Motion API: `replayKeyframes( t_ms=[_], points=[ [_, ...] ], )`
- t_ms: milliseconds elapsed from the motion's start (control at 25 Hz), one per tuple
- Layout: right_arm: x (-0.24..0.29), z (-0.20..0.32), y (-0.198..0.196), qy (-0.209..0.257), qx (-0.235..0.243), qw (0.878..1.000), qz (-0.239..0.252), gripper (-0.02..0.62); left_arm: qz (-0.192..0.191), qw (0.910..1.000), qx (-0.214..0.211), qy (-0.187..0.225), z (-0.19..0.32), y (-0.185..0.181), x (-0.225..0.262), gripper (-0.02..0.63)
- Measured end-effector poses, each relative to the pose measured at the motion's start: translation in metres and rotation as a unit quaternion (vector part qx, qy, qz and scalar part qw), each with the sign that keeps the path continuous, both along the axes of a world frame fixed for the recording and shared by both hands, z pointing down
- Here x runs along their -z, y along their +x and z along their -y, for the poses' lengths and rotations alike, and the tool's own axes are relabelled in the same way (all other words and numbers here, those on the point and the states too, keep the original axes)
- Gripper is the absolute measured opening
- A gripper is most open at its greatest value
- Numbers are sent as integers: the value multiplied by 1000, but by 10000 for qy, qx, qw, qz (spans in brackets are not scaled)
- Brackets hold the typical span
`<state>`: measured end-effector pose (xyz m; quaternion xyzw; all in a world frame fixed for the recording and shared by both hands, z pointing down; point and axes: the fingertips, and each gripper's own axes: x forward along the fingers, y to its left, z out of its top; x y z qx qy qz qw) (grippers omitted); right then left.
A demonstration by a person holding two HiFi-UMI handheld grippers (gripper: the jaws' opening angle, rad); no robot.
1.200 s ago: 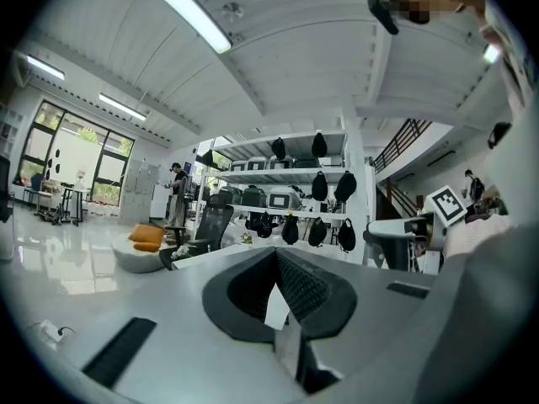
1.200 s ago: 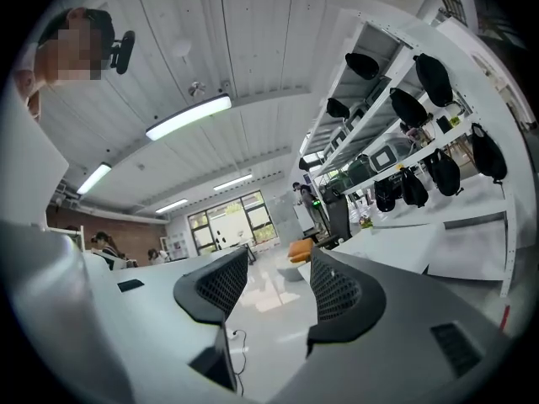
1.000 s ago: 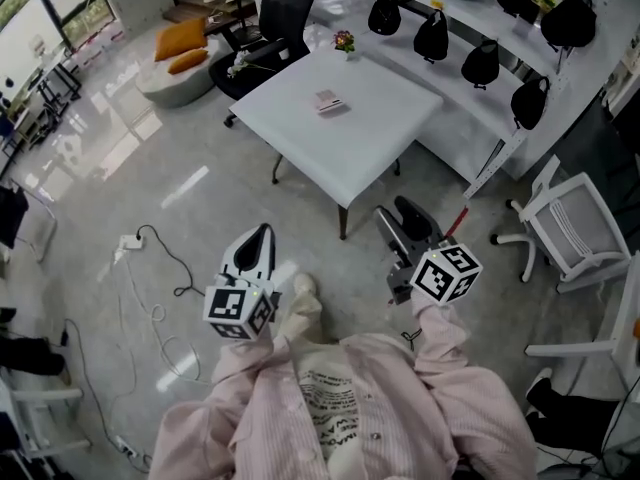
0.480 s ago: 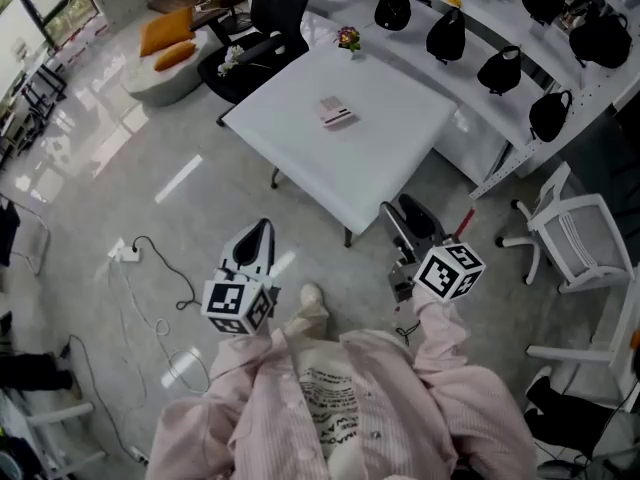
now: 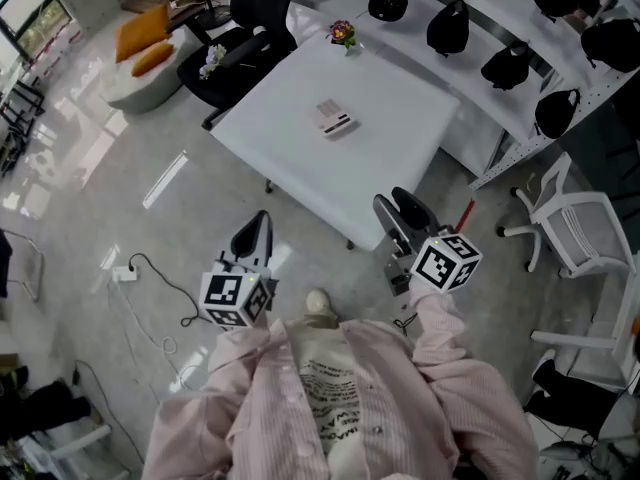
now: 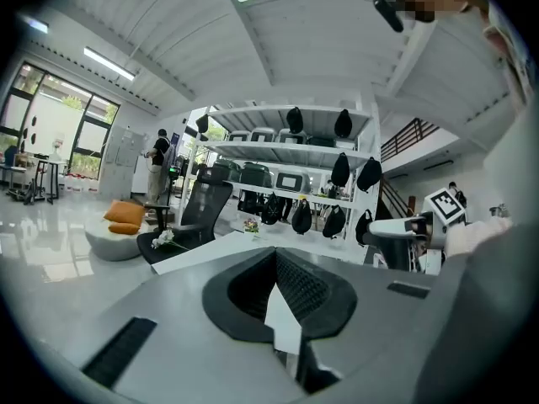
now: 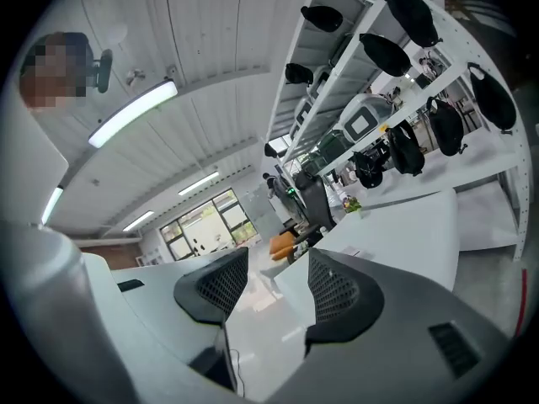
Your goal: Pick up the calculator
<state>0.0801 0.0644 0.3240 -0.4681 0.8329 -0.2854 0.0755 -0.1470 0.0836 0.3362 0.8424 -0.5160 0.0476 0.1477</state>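
Calculator lies mid-desk, untouched. The person has stepped closer in the last second, so the desk edge is now near both grippers. Left gripper is closed and empty. Right gripper has its jaws apart and is empty. Likely next step is the reach.

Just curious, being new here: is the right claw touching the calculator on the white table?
Apart. The head view shows the right gripper down near the person, with a stretch of bare table between it and the calculator.
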Motion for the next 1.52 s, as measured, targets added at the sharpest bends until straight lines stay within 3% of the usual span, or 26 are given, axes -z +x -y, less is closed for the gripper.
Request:
replayKeyframes(
  t_ms=[680,960,1520],
  points=[
    [-32,49,-5,-383,-202,9990,84,199,-123,9993,-241,-245,52,-4,-30,0],
    [-55,107,-13,-611,-178,9976,286,199,-109,9992,-154,-365,111,-16,-41,0],
    [-120,225,-8,-1550,-236,9863,513,199,-99,9920,-479,-1161,237,12,-96,0]
  ],
)
